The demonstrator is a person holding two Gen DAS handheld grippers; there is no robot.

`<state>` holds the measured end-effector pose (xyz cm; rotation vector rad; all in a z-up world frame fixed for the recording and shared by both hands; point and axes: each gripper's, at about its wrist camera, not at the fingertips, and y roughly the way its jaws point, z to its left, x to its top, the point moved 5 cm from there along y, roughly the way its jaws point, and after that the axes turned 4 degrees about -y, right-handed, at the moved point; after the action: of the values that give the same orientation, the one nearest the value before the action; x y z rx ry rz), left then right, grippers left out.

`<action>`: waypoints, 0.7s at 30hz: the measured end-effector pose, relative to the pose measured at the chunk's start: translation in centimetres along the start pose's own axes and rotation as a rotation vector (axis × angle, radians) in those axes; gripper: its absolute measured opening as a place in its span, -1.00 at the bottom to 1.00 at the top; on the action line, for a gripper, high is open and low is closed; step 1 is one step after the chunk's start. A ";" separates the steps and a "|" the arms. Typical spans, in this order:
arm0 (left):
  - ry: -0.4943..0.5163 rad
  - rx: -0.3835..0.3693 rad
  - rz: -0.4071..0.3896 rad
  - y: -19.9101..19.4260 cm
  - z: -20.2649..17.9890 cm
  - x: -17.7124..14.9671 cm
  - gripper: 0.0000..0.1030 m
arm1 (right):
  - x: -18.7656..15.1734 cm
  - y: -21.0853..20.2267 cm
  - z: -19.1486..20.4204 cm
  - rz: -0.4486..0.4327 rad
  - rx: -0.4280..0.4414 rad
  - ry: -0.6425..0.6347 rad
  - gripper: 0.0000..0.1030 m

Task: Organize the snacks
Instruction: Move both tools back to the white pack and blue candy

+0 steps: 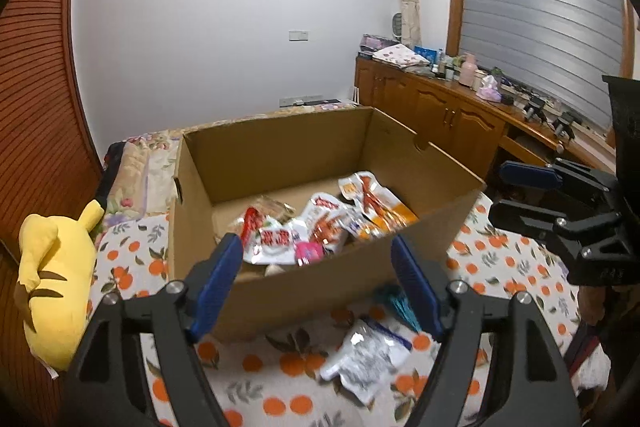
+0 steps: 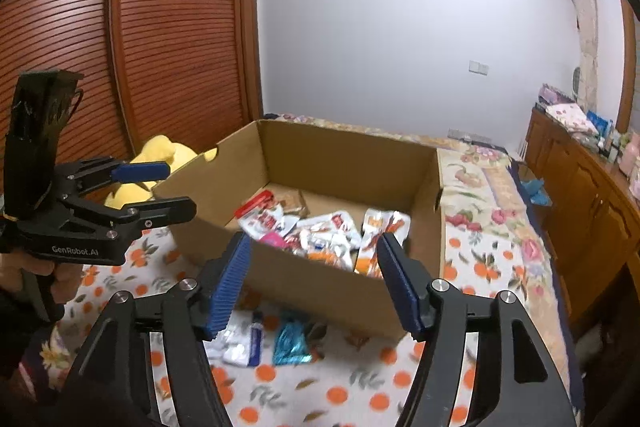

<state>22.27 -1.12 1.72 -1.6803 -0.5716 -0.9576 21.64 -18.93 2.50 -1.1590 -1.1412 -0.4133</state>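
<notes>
left gripper (image 1: 316,279): your jaws stand wide apart with nothing between them, held over the near wall of the box.
right gripper (image 2: 314,279): your jaws are spread wide too, gripping nothing, aimed at the same near wall.
cardboard box (image 1: 280,147): open-topped, sitting on the orange-print bedspread (image 1: 280,363).
snacks in box (image 1: 320,223): a heap of red, white and orange packets lies on the box floor, towards its near side.
loose snacks: a silver packet (image 1: 362,355) and a teal wrapper (image 2: 292,343) lie on the bedspread just in front of the box.
yellow plush toy (image 1: 52,267): lying left of the box.
</notes>
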 end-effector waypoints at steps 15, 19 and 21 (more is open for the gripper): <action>0.031 -0.029 0.122 0.5 -1.6 -7.3 0.50 | -5.8 0.2 2.1 0.102 0.020 0.019 0.33; 0.028 -0.033 0.162 1.6 -1.6 -8.9 0.50 | -6.7 1.6 2.7 0.140 0.033 0.007 0.32; 0.028 -0.033 0.175 1.9 -1.6 -9.4 0.50 | -7.1 2.4 3.0 0.160 0.029 -0.004 0.32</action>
<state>17.97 -2.40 -6.89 -1.7133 -0.3847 -0.8662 19.08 -17.30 -4.95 -1.2165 -1.0461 -0.2713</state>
